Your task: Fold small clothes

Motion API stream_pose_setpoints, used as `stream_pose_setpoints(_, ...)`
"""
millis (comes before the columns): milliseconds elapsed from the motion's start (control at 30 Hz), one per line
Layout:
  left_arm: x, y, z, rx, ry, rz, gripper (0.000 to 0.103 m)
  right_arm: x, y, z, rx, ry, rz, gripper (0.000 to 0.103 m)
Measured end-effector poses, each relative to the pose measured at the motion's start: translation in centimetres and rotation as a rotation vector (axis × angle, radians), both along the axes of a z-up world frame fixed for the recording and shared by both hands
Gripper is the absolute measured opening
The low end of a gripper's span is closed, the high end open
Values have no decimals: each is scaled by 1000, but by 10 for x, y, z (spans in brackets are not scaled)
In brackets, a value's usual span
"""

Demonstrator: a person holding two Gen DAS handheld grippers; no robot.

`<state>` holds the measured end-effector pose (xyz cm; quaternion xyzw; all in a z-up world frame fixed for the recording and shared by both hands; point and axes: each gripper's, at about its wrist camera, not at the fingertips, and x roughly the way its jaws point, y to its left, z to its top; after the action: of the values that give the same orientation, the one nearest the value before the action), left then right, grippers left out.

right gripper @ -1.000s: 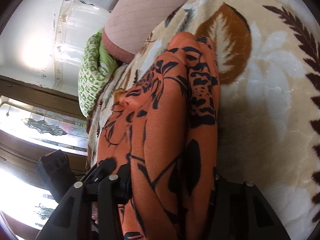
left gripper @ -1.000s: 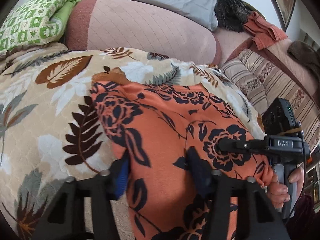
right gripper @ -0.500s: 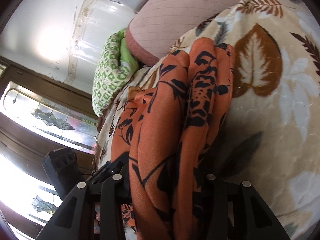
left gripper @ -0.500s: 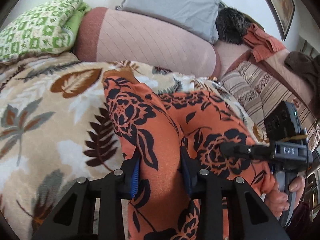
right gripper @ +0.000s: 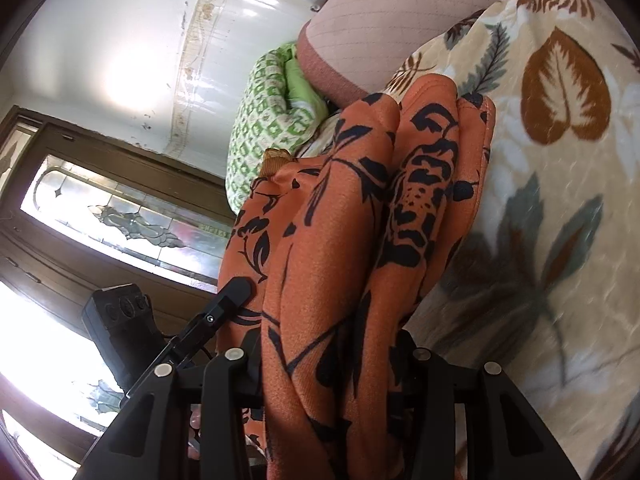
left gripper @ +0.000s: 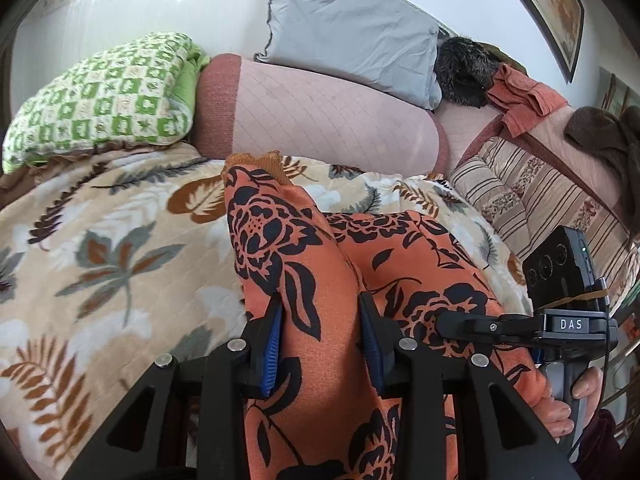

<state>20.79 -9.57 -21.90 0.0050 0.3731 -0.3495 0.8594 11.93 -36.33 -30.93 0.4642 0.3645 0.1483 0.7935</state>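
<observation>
With both grippers clamped on the near hem, the orange floral garment [left gripper: 320,320] is mid-fold, I'd say: edge lifted, far end trailing on the leaf-print blanket [left gripper: 100,248] ahead. Left gripper [left gripper: 320,344]: blue pads pinch a bunched ridge of cloth, fabric running fwd between the fingers and away toward the pink bolster [left gripper: 328,120]. Right gripper [right gripper: 328,360]: also clenched on a thick gathered wad, cloth rising straight ahead of it; the other tool sits just beside it, left in the right wrist view. Garment hangs btwn the two, rest draped on the bed. Next move, prob: carry the held edge fwd over the lying part, keep both hands level so the fold lands square, then let go. Risk: bunched grip leaves wrinkles.
</observation>
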Motion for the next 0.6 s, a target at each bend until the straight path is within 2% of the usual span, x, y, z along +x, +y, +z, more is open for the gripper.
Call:
stream_pose_setpoints(267,-32,30,5,59,-63,52,36,-6,36,-1,-23,16,37,44)
stream_pose_setpoints(300,-37,34,7,54,-74,50,34,-6,40,-2,-30,21,40,44)
stream_pose_setpoints(333,-41,35,9,34,-74,28,21,-7,44,-2,-34,24,43,44)
stream_pose_setpoints(400,-51,37,14,10,-82,-1,19,-7,52,-3,-34,24,48,44)
stream_pose_setpoints(500,-60,31,9,96,-134,14,19,-11,62,0,-40,8,47,44)
stream_pose_setpoints(600,-57,31,-6,106,-69,25,19,-11,66,-2,-101,51,13,44)
